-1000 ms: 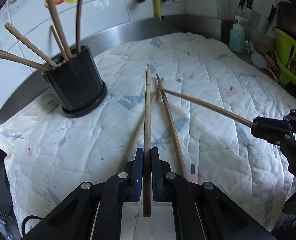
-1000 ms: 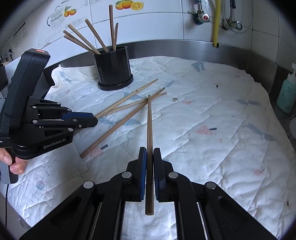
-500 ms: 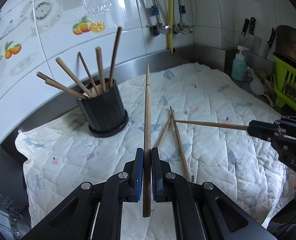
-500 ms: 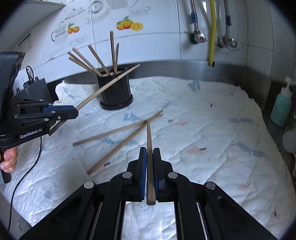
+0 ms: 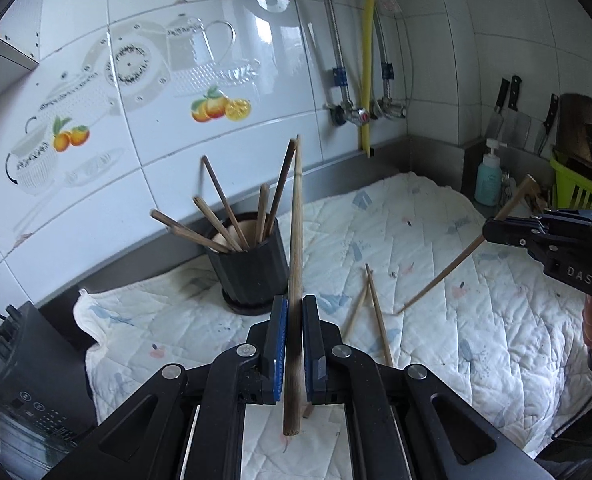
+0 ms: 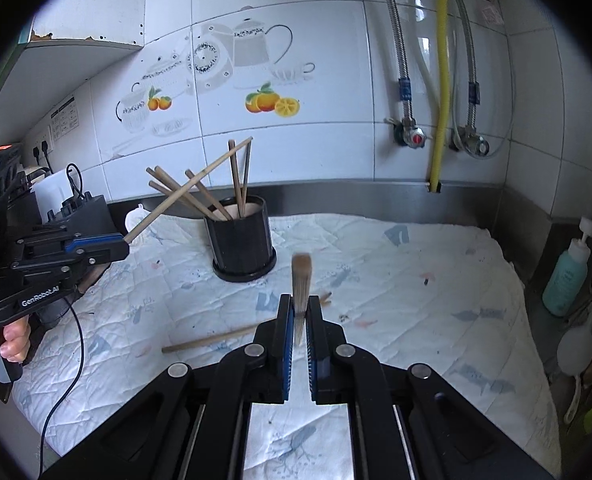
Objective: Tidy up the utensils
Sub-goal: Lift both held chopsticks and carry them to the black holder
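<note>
My left gripper (image 5: 294, 320) is shut on a long wooden chopstick (image 5: 295, 220), whose far end points up over the black holder (image 5: 252, 264). Several chopsticks stand in that holder. In the right wrist view the left gripper (image 6: 124, 240) and its chopstick (image 6: 192, 188) are raised to the left of the holder (image 6: 240, 240). My right gripper (image 6: 300, 312) is shut on another chopstick (image 6: 301, 276), blurred and foreshortened. In the left wrist view the right gripper (image 5: 492, 232) holds that chopstick (image 5: 448, 264) tilted, tip down above the cloth. Two loose chopsticks (image 5: 376, 316) lie crossed on the quilted cloth (image 5: 456, 340).
A teal soap bottle (image 5: 488, 184), knives (image 5: 504, 112) and a green basket (image 5: 576, 188) stand at the right. A black appliance (image 5: 24, 360) sits at the left edge. Pipes and valves (image 6: 416, 136) run down the tiled wall. A hand (image 6: 12, 336) grips the left handle.
Both grippers have risen with their chopsticks. The left one now points over the holder. The right one's chopstick has swung from pointing forward to a steep tilt.
</note>
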